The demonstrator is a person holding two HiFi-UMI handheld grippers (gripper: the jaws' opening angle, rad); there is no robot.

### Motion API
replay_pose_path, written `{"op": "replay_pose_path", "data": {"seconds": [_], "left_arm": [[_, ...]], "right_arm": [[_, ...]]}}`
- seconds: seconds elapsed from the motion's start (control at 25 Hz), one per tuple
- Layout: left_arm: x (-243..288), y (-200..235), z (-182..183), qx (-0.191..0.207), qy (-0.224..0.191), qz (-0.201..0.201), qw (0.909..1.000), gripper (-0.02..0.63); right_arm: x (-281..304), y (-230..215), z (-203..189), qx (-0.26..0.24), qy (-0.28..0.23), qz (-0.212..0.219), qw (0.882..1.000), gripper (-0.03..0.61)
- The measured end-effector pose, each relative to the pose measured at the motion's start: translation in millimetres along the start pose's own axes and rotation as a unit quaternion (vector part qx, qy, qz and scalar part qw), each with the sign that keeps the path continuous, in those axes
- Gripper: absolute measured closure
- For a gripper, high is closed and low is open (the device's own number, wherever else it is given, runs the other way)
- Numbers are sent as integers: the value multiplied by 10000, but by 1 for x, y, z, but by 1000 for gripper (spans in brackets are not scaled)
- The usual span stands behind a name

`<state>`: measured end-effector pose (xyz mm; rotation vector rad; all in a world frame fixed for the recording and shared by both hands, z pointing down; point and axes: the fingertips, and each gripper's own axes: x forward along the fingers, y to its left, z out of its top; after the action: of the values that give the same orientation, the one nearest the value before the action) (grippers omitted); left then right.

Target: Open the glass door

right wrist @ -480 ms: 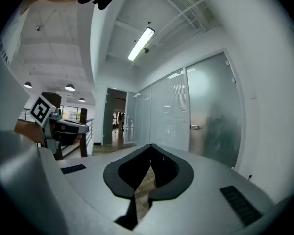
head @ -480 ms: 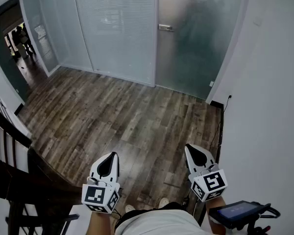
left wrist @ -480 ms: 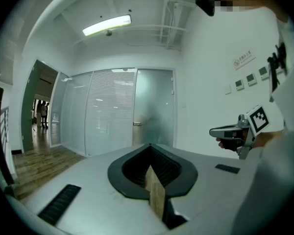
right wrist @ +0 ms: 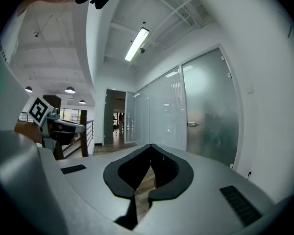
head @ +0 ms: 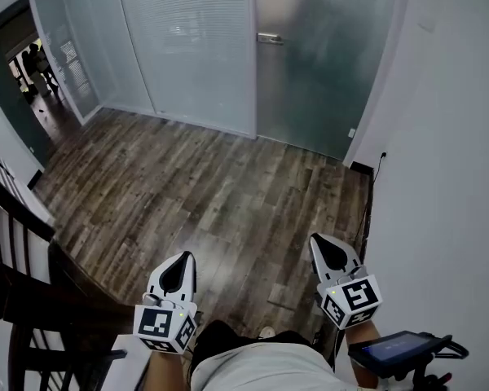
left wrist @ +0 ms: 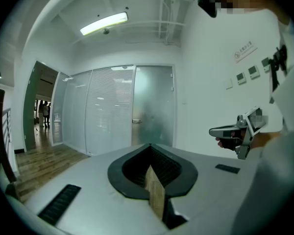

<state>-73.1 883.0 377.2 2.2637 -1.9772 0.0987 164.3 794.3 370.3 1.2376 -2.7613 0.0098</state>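
Frosted glass door [head: 326, 80] beyond wood-plank floor [head: 212, 194]; left tongs [head: 182, 262] and right tongs [head: 321, 248] both pressed together.

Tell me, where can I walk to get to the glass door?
The wood floor is bare right up to the glass door, between the stair railing at left and the white wall at right. People crowd only the far left doorway.
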Motion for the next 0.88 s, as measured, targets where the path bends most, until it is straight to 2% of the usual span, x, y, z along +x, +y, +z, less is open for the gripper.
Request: {"op": "replay_pose_path", "data": {"seconds": [0.28,0.52,0.68,0.88], "left_arm": [[62,-37,21,140,-28,-205,9997,614],[125,-41,19,150,-84,-402,9990,614],[164,-37,26,204,-126,-570,9981,614],[233,-8,50,265,11,-765,9967,614]], "right_arm": [[1,-69,4,96,-113,-240,9996,578],[10,-118,-12,131,-127,-646,9977,578],[32,-138,-20,204,-119,-819,9964,578],[93,-170,4,244,-153,-1008,9945,578]]}}
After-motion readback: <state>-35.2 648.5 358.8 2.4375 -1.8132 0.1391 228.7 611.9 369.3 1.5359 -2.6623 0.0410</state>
